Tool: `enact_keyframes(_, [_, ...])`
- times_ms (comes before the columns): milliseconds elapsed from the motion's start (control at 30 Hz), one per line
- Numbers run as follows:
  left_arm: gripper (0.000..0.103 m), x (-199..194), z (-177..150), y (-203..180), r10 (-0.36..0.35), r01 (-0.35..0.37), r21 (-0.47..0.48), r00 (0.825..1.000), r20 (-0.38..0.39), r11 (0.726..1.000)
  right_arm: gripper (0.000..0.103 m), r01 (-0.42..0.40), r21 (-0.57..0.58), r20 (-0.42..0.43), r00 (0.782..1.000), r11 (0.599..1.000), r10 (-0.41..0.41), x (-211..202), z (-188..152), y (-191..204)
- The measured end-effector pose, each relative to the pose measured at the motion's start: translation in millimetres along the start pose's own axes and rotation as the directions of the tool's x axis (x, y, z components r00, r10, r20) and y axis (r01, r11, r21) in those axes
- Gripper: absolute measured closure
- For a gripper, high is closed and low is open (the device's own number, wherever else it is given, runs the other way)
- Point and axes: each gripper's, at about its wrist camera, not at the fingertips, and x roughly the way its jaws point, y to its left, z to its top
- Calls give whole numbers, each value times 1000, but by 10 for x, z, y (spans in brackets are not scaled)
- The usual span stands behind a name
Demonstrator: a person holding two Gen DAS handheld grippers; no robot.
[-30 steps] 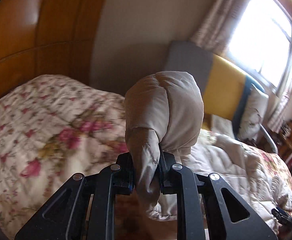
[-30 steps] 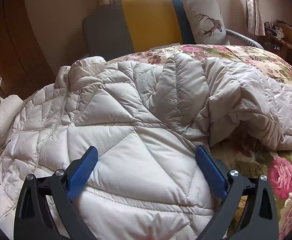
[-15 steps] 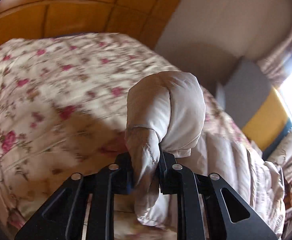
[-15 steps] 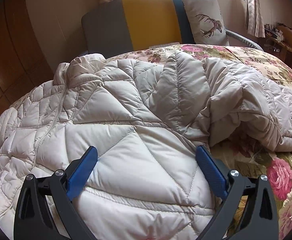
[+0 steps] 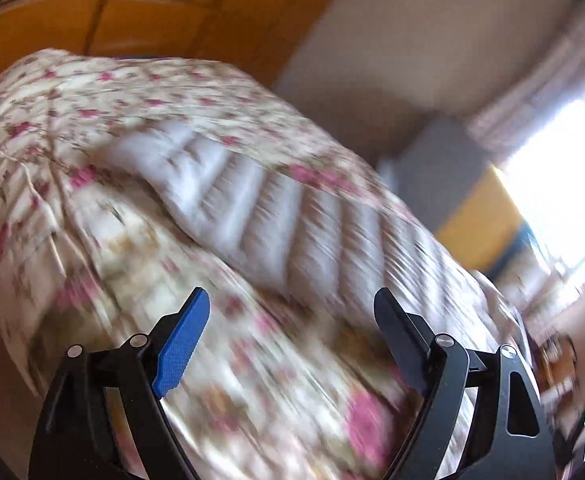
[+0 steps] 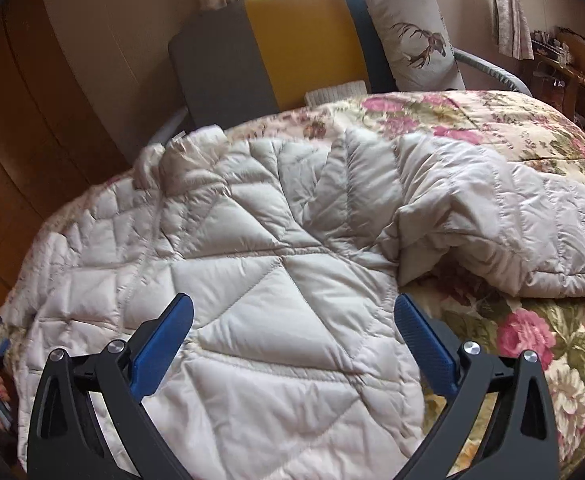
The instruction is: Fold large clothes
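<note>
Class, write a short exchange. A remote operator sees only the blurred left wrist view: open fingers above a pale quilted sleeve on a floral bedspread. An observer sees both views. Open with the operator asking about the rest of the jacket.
Operator: Where is the rest of the jacket?
Observer: The body of the pale quilted down jacket lies spread on the floral bedspread, just beyond the open right gripper.
Operator: Is it lying flat?
Observer: Not everywhere. On its right side it is bunched into a raised fold, and bedspread shows beneath that edge.
</note>
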Motion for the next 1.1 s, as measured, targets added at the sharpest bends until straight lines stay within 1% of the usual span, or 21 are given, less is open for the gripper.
enact_keyframes(67, [19,-50,-171,-128,-74,76,38,996,-54,996,3,28,11,4,1000,1000,-28,-244,-122,-168])
enact_keyframes(100, [19,-80,-328,-235,-130,136,59,986,-102,989,3,47,19,-5,999,999,-47,-316,-198,-251])
enact_keyframes(167, [19,-94,-568,-409,-201,221,91,962,-187,971,11,64,58,-39,997,996,-62,-429,-393,-453])
enact_keyframes(200, [19,-107,-716,-502,-234,263,103,944,-235,959,20,53,83,-56,997,995,-48,-479,-506,-552])
enact_keyframes(233, [19,-110,-834,-567,-261,299,108,925,-275,948,25,38,101,-65,997,994,-32,-525,-608,-627])
enact_keyframes(300, [19,-129,-1058,-659,-302,357,112,891,-338,927,28,-7,116,-67,998,993,15,-622,-845,-721])
enact_keyframes(400, [19,-92,-1281,-695,-317,386,98,857,-407,917,28,-99,105,-67,992,990,106,-699,-1148,-676])
enact_keyframes(433, [19,-80,-1331,-707,-316,388,96,851,-420,917,28,-120,100,-81,988,988,128,-661,-1222,-631])
enact_keyframes(500, [20,22,-1397,-724,-273,358,110,847,-457,927,28,-114,110,-108,986,987,126,-564,-1351,-535])
enact_keyframes(533, [28,57,-1433,-767,-248,343,124,844,-476,931,30,-93,95,-93,990,991,101,-578,-1375,-483])
enact_keyframes(567, [40,68,-1458,-824,-227,335,145,842,-489,931,36,-84,70,-97,991,994,90,-577,-1365,-408])
enact_keyframes(600, [61,75,-1473,-890,-202,327,175,841,-501,929,48,-69,40,-103,992,997,73,-598,-1320,-342])
enact_keyframes(633, [70,63,-1467,-940,-196,330,188,840,-506,925,64,-66,24,-106,992,998,68,-627,-1268,-314])
enact_keyframes(700, [78,-3,-1383,-1008,-208,344,196,840,-501,918,82,-72,-2,-85,994,997,71,-762,-1132,-334])
enact_keyframes(800, [82,-156,-1164,-999,-243,359,182,854,-461,916,86,-78,-29,-15,997,997,78,-1065,-914,-394])
enact_keyframes(867, [82,-236,-1058,-1011,-262,367,169,858,-442,915,87,-63,-59,-13,998,996,63,-1150,-852,-384])
enact_keyframes(900, [82,-244,-1055,-1012,-260,368,174,856,-446,913,87,-56,-70,-31,998,996,54,-1131,-860,-374])
enact_keyframes(967, [82,-165,-1138,-1020,-203,336,224,862,-464,915,87,-25,-86,-96,995,996,17,-975,-944,-399])
enact_keyframes(1000, [82,-80,-1240,-1003,-159,310,248,860,-485,918,87,-6,-77,-136,991,997,-4,-846,-1019,-437])
enact_keyframes(1067, [80,15,-1349,-949,-143,303,234,840,-524,924,76,12,-24,-183,983,1000,-17,-644,-1127,-549])
enact_keyframes(1100, [69,42,-1359,-929,-134,285,223,844,-519,932,71,7,-3,-177,984,1000,-7,-631,-1128,-576])
